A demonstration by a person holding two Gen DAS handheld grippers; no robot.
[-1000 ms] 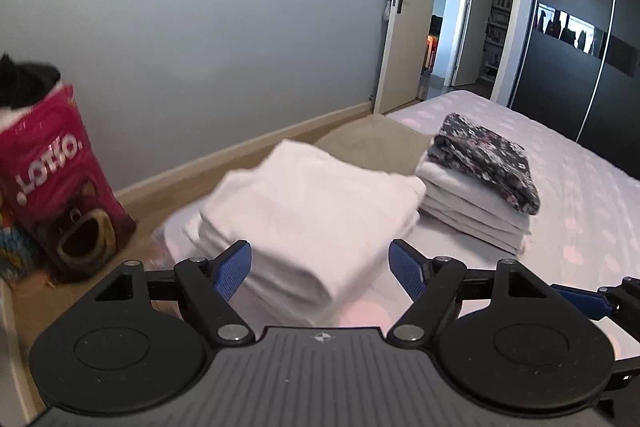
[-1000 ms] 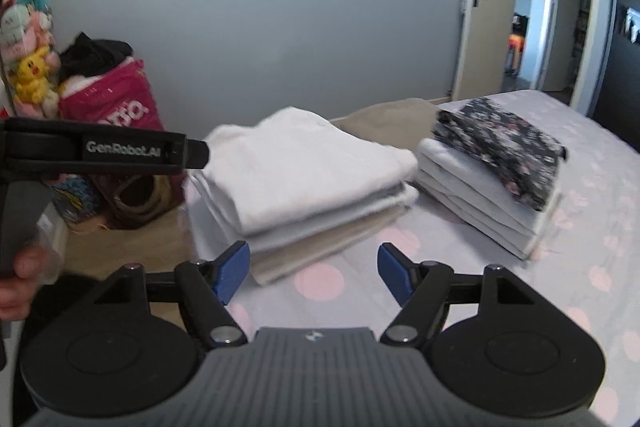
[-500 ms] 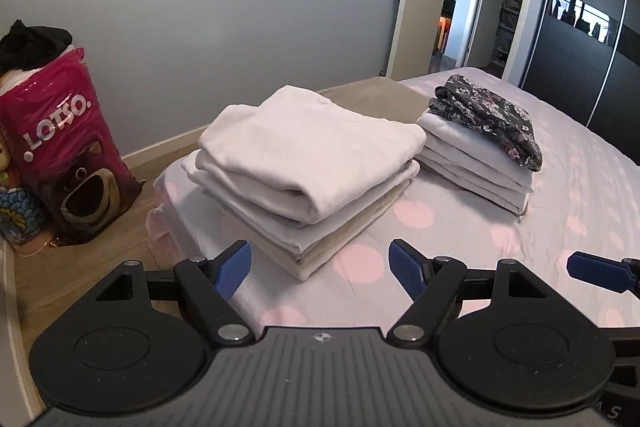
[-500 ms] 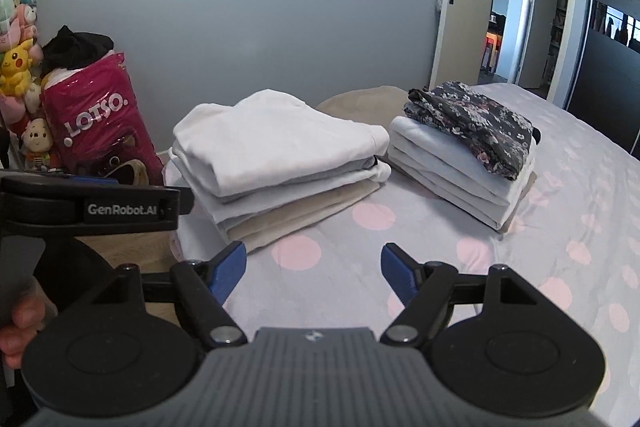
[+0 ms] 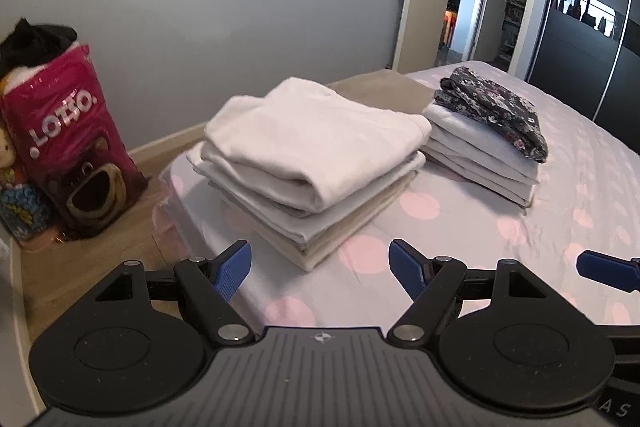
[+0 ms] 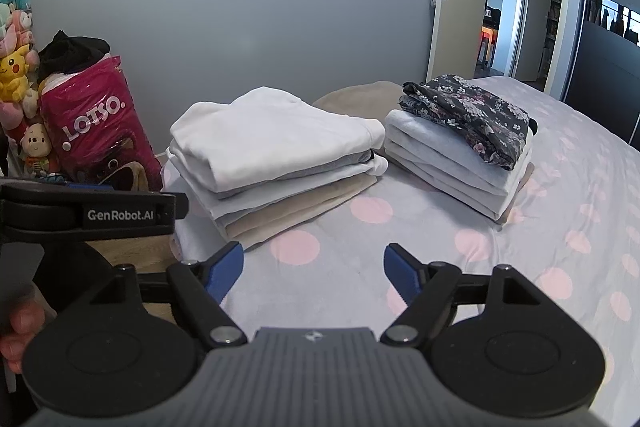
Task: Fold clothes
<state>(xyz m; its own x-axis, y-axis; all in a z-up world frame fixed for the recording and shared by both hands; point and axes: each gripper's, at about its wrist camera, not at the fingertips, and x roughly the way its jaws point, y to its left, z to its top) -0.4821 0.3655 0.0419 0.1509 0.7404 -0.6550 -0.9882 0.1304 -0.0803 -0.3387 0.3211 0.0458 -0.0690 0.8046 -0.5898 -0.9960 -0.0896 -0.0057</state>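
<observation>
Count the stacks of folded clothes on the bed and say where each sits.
2. The white-topped stack sits near the bed's corner, beside the pink bag. The stack with the dark floral piece on top lies to its right, further onto the bed. None seem hidden.

"LOTSO." on the pink bag (image 6: pixel 100 131); "GenRobot.AI" on the left gripper (image 6: pixel 120 215).

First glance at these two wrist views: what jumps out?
Two neat stacks of folded clothes on the polka-dot bed sheet: a white-and-beige stack on the left, and a pale grey stack topped by a dark floral garment on the right. A bright pink LOTSO bag stands on the floor by the grey wall. Both the left gripper and right gripper are open and empty in front of the stacks.
</observation>
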